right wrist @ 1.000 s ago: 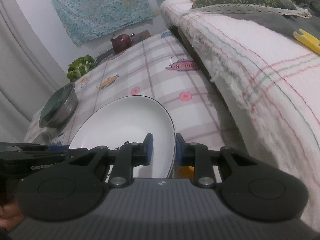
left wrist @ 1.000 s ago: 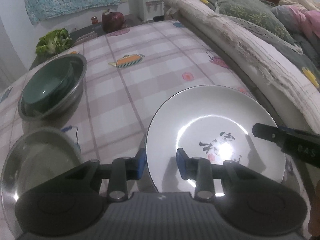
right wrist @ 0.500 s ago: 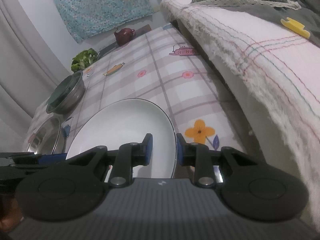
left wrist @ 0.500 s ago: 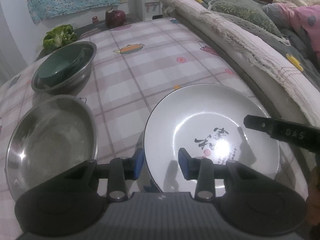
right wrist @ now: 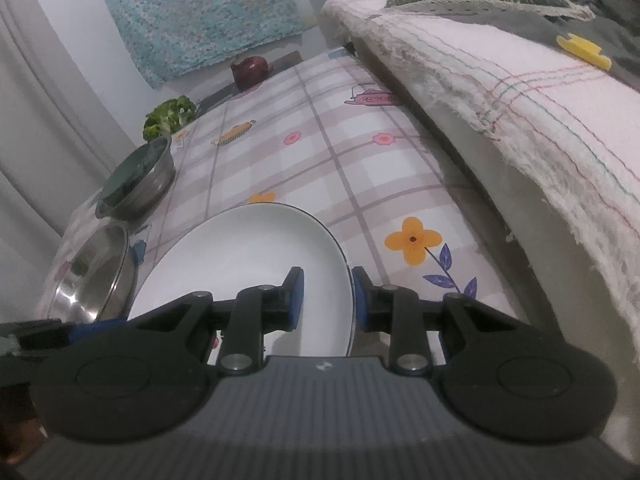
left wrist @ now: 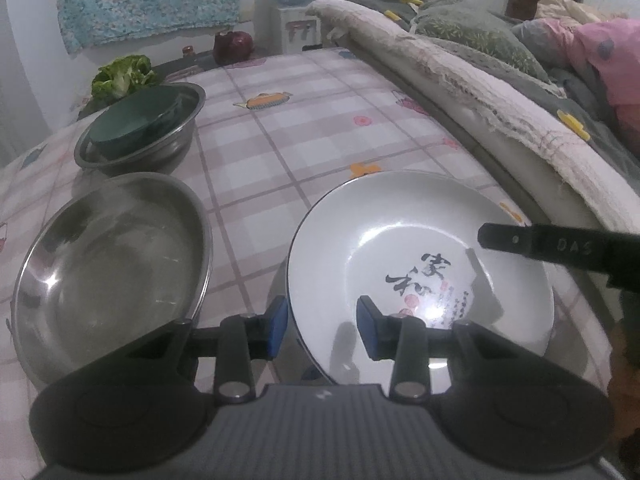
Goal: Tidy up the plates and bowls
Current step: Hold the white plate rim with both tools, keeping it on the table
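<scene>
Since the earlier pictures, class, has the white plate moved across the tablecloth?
Yes. The white plate has come back toward the near end: the orange flower print, hidden earlier, now lies clear beside its rim.

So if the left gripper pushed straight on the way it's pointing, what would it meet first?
Probably the white plate itself: the left gripper has the near rim between its fingers, so going forward drives deeper onto the plate. The checked tablecloth lies beyond. Depth is uncertain.

glossy ceramic plate (left wrist: 420, 240), shiny steel bowl (left wrist: 108, 264)
</scene>
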`<action>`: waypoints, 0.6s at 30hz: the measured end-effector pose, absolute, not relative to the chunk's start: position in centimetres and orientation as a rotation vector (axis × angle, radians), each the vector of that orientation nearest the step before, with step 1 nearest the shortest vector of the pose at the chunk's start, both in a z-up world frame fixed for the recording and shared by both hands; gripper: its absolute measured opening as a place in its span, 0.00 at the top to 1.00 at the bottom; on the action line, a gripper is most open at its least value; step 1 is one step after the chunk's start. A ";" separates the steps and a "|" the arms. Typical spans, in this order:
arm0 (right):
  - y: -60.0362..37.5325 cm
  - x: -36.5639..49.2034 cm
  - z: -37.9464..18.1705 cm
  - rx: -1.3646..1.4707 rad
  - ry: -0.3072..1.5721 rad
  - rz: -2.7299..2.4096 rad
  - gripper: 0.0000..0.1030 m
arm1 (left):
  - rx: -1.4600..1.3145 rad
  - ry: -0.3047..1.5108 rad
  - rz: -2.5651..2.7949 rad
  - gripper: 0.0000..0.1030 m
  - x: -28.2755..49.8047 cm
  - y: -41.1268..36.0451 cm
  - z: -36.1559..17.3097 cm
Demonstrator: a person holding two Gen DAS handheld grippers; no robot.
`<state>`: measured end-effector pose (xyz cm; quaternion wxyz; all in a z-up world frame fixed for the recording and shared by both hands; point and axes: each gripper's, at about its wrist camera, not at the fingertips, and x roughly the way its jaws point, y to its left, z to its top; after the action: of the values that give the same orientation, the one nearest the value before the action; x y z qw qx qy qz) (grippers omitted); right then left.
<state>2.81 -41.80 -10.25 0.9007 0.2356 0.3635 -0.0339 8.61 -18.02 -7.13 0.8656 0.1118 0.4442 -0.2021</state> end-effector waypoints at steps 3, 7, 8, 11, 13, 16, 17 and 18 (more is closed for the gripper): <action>-41.7 2.4 -10.1 0.477 0.748 -0.073 0.75 | 0.244 0.933 -0.420 0.63 8.7 -18.2 -7.5; -41.5 1.7 -10.0 0.453 0.761 -0.069 0.75 | 0.238 0.925 -0.409 0.63 8.8 -18.4 -7.7; -41.5 1.5 -10.0 0.452 0.765 -0.069 0.75 | 0.232 0.922 -0.407 0.63 8.9 -18.4 -7.7; -41.3 1.1 -9.9 0.445 0.770 -0.063 0.75 | 0.226 0.918 -0.403 0.63 9.0 -18.3 -7.8; -41.0 0.9 -9.8 0.435 0.772 -0.066 0.75 | 0.222 0.918 -0.402 0.63 9.0 -18.3 -7.8; -40.9 0.8 -9.6 0.439 0.771 -0.076 0.75 | 0.225 0.921 -0.399 0.63 8.9 -18.3 -7.6; -40.9 0.8 -9.5 0.441 0.771 -0.080 0.75 | 0.225 0.920 -0.398 0.63 8.8 -18.3 -7.5; -40.8 0.9 -9.5 0.441 0.771 -0.083 0.75 | 0.225 0.918 -0.398 0.63 8.7 -18.2 -7.4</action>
<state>0.89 -40.82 -9.50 0.9022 0.2131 0.3729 -0.0403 8.68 -18.20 -7.43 0.8714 0.1075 0.4392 -0.1905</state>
